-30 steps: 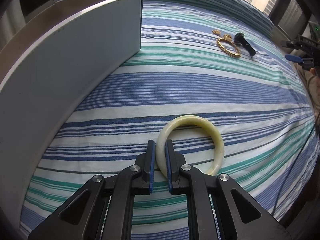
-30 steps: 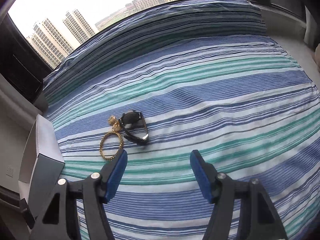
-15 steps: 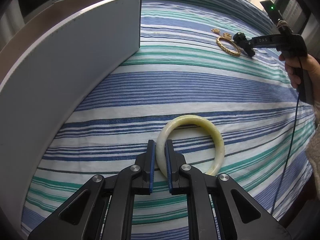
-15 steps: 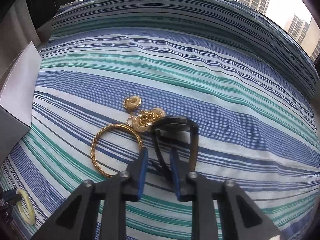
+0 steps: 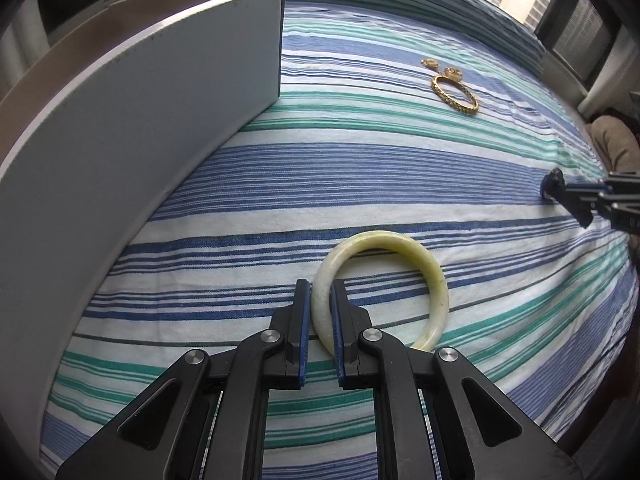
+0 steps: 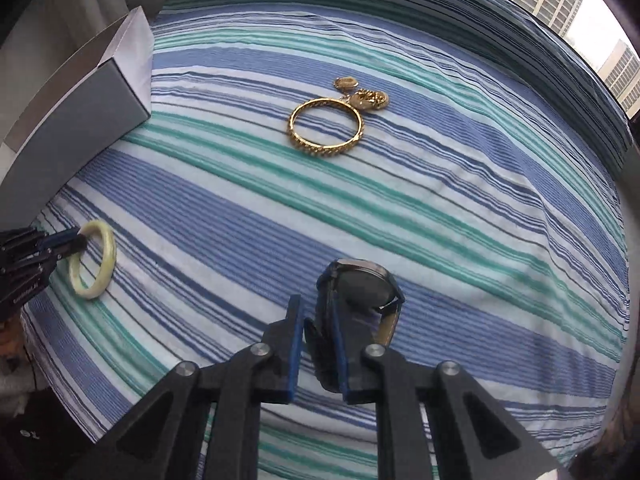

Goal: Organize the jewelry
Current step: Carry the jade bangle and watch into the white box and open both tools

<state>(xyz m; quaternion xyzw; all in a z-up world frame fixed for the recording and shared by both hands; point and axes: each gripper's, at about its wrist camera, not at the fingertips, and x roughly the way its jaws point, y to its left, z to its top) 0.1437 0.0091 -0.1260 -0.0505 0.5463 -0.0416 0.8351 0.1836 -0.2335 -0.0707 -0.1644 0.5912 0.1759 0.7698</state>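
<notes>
- Where the left claw (image 5: 320,308) is clamped on the pale bangle (image 5: 400,248), the ring's near arc is hidden behind the fingers; the bangle lies against the striped bed cover (image 5: 360,168).
- The right claw (image 6: 316,332), whose jaws have just been closing, is gripped on the strap of a dark watch (image 6: 366,284); the dial cannot be seen.
- The gold bangle (image 6: 326,128) and gold earrings (image 6: 368,98) are left on the cover, well apart from both claws.
- The grey box (image 5: 140,128) is cut off at the frame's edge.
</notes>
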